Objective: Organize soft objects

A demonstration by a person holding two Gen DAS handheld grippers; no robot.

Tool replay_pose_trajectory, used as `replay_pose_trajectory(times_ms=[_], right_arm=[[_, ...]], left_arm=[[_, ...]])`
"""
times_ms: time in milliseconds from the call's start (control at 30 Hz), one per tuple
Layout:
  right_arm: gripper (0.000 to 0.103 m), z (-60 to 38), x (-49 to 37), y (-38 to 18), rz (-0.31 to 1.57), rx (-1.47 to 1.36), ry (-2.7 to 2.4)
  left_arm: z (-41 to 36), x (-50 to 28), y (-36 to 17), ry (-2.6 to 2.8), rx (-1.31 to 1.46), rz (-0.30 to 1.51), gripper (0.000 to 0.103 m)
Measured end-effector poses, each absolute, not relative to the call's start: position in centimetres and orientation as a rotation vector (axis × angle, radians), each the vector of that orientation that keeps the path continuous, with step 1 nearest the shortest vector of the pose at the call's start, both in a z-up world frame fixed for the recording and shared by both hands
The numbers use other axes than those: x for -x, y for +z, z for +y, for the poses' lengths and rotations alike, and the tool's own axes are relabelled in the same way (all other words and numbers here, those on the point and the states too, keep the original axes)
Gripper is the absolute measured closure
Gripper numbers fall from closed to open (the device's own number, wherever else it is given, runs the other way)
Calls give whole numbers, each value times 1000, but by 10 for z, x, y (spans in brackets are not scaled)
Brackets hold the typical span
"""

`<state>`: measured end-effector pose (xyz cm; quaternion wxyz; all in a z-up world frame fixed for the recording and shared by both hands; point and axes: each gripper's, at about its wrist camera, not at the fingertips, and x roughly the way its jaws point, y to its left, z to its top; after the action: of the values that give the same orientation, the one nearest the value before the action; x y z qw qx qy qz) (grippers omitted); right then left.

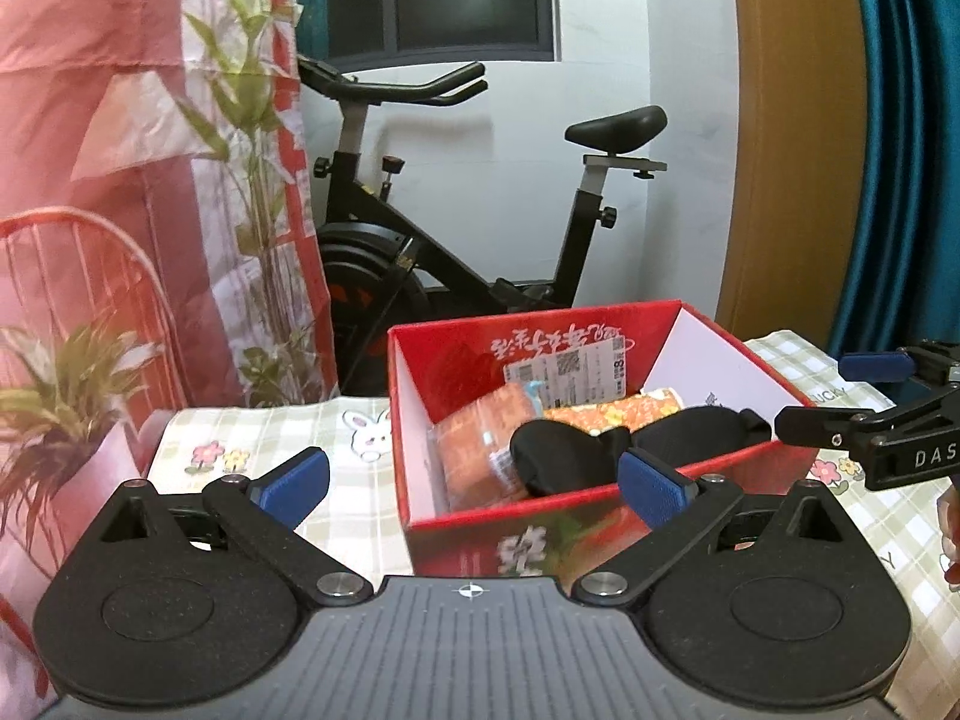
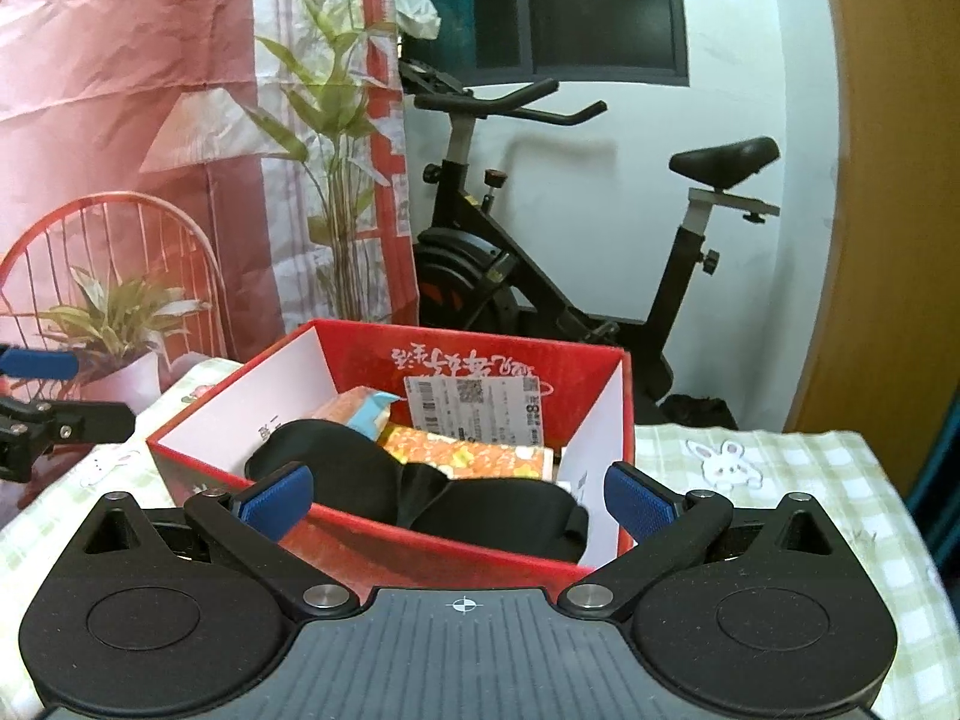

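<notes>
A red box (image 1: 600, 504) stands on the checked tablecloth; it also shows in the right wrist view (image 2: 420, 546). Inside lie a black eye mask (image 1: 600, 450) (image 2: 420, 492), orange tissue packs (image 1: 474, 450) (image 2: 468, 450) and a smaller pack with a blue tab (image 2: 360, 411). My left gripper (image 1: 474, 483) is open and empty in front of the box's near wall. My right gripper (image 2: 459, 498) is open and empty, just before the box's near rim, with the mask between and beyond its pads. The right gripper also shows at the right edge of the left wrist view (image 1: 864, 414).
An exercise bike (image 1: 456, 228) stands behind the table against the white wall. A pink printed backdrop (image 1: 120, 180) hangs at the left. The tablecloth (image 2: 780, 480) has rabbit prints. A wooden panel (image 1: 792, 150) and teal curtain (image 1: 912, 150) are at the right.
</notes>
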<state>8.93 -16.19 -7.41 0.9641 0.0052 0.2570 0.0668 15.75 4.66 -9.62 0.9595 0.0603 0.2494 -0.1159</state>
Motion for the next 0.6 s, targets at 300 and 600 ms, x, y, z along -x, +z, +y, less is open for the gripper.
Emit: replay_pose_trajectory(times_ms=[300,600], right_arm=[[0,-163,-59,-97,518,-40,106],[0,-159,-25,-127,542,-61,72]], left_arm=[[55,-133,-120,-234,-106,543,0],[55,-112,-148,-267,-65,610,0]])
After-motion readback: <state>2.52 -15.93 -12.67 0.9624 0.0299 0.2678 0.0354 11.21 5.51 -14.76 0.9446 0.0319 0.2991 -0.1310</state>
